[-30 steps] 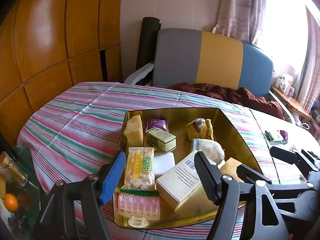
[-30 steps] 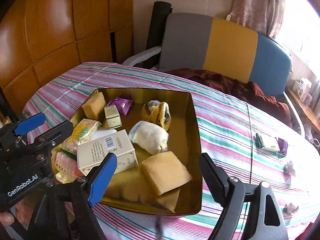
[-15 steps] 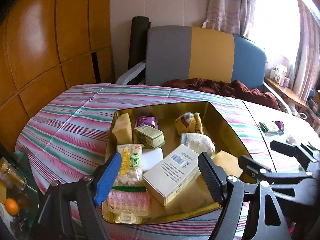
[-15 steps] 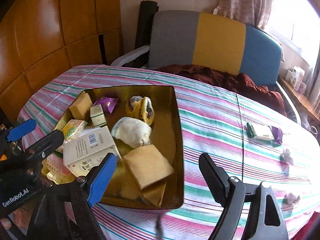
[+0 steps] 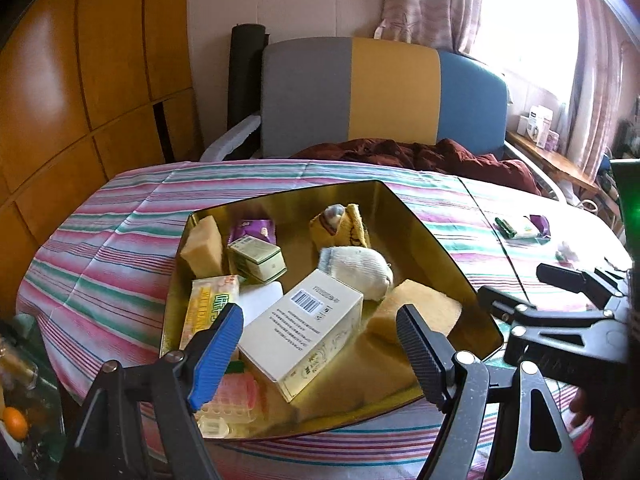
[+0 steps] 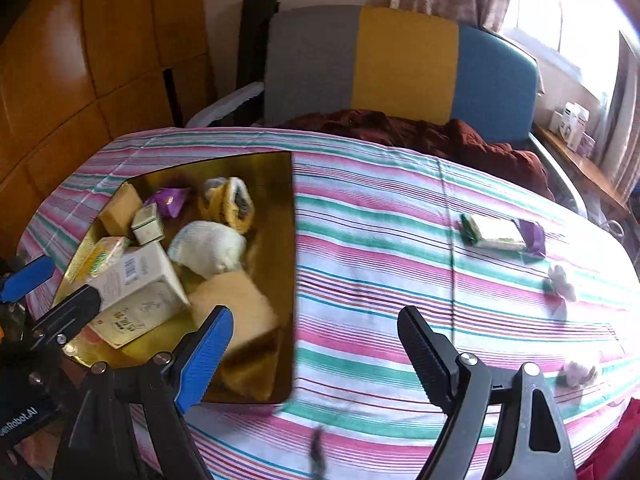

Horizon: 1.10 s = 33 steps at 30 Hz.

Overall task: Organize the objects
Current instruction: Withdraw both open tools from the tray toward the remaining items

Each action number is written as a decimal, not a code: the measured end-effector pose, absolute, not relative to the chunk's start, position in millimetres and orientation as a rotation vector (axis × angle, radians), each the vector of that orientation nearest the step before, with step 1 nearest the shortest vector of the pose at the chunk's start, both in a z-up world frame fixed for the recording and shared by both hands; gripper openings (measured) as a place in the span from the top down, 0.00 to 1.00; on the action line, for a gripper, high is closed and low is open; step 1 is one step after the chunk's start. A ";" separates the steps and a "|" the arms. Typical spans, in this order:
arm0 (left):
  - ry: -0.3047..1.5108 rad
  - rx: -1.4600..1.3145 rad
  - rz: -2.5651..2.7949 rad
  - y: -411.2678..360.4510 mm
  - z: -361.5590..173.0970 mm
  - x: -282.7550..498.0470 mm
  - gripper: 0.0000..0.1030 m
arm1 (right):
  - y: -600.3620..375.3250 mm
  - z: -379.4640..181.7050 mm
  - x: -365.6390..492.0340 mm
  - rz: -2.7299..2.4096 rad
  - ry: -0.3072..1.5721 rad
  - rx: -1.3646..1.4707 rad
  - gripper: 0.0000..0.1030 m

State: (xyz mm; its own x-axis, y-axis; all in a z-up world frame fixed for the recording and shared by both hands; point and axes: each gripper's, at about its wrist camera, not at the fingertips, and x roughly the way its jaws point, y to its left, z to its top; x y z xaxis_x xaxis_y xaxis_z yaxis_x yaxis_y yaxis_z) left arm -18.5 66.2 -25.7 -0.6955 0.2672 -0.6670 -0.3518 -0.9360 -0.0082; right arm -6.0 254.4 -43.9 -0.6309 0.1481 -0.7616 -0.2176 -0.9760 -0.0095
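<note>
A gold tray (image 5: 436, 240) (image 6: 286, 216) on the striped tablecloth holds a white box (image 5: 304, 328) (image 6: 136, 296), a white sock (image 5: 356, 272) (image 6: 208, 250), a yellow sock (image 5: 344, 224), sponges (image 5: 416, 308) (image 6: 236, 300), a small green box (image 5: 258, 260) and snack packets (image 5: 210, 310). My left gripper (image 5: 320, 346) is open and empty over the tray's near edge. My right gripper (image 6: 314, 350) is open and empty over the cloth right of the tray. A green-and-white packet (image 6: 494, 232) (image 5: 520, 228) lies on the cloth at the right.
A purple item (image 6: 534, 238) lies beside the packet. Small pale scraps (image 6: 560, 286) (image 6: 578, 372) lie near the table's right edge. A grey, yellow and blue chair (image 6: 400, 64) with a dark red cloth (image 6: 420, 136) stands behind the table. Wood panels line the left wall.
Both grippers have pulled back and swung right. The right wrist view now centres on the bare cloth right of the tray. Both stay open and empty.
</note>
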 end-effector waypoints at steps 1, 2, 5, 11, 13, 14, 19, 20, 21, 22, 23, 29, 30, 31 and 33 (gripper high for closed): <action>0.175 -1.002 2.612 66.5 -25.8 -18.6 0.23 | 261.2 -44.9 -3.8 2.650 0.132 -1.233 0.17; 0.179 -1.004 2.611 67.1 -26.3 -18.6 0.23 | 266.7 -45.9 -1.7 2.640 0.143 -1.234 0.17; 0.193 -1.010 2.612 68.8 -26.7 -19.2 0.23 | 280.8 -49.3 6.9 2.611 0.154 -1.243 0.17; 0.222 -0.984 2.610 76.1 -22.1 -18.7 0.21 | 314.9 -47.2 24.0 2.538 0.149 -1.223 0.17; 0.232 -0.972 2.602 79.5 -20.2 -18.3 0.21 | 330.2 -45.2 29.2 2.503 0.161 -1.211 0.17; 0.235 -0.968 2.598 81.4 -19.4 -17.9 0.21 | 340.9 -44.1 32.2 2.478 0.177 -1.207 0.17; 0.253 -0.958 2.564 93.0 -19.0 -15.8 0.21 | 394.0 -39.4 46.5 2.384 0.304 -1.182 0.17; 0.260 -0.958 2.556 95.7 -19.6 -15.0 0.21 | 408.2 -38.6 49.5 2.356 0.325 -1.179 0.17; 0.264 -0.959 2.549 97.7 -20.2 -14.9 0.21 | 419.6 -37.9 51.6 2.336 0.340 -1.179 0.17; 0.269 -0.959 2.540 100.7 -20.8 -14.0 0.21 | 431.2 -37.7 53.3 2.317 0.357 -1.175 0.17; 0.275 -0.960 2.530 103.8 -21.5 -13.1 0.21 | 442.5 -37.4 55.8 2.296 0.373 -1.168 0.17; 0.313 -0.955 2.487 121.1 -24.4 -8.2 0.20 | 501.4 -41.4 77.0 2.166 0.494 -1.081 0.17; 0.319 -0.954 2.482 124.0 -24.8 -7.5 0.20 | 511.1 -45.6 82.7 2.136 0.538 -1.061 0.17; 0.326 -0.952 2.476 126.9 -24.8 -6.9 0.20 | 520.4 -50.9 87.9 2.107 0.593 -1.047 0.17; 0.338 -0.947 2.463 133.8 -24.9 -5.4 0.20 | 535.4 -58.1 97.3 2.070 0.750 -1.029 0.17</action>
State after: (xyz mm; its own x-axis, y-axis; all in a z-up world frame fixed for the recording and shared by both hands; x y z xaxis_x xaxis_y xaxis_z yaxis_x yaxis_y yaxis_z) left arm -5.4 133.8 -24.9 -0.6473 0.3434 -0.6805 -0.5140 -0.8559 0.0569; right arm 97.3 535.4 -58.1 -0.4425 0.3260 -0.8354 -0.7855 -0.5903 0.1857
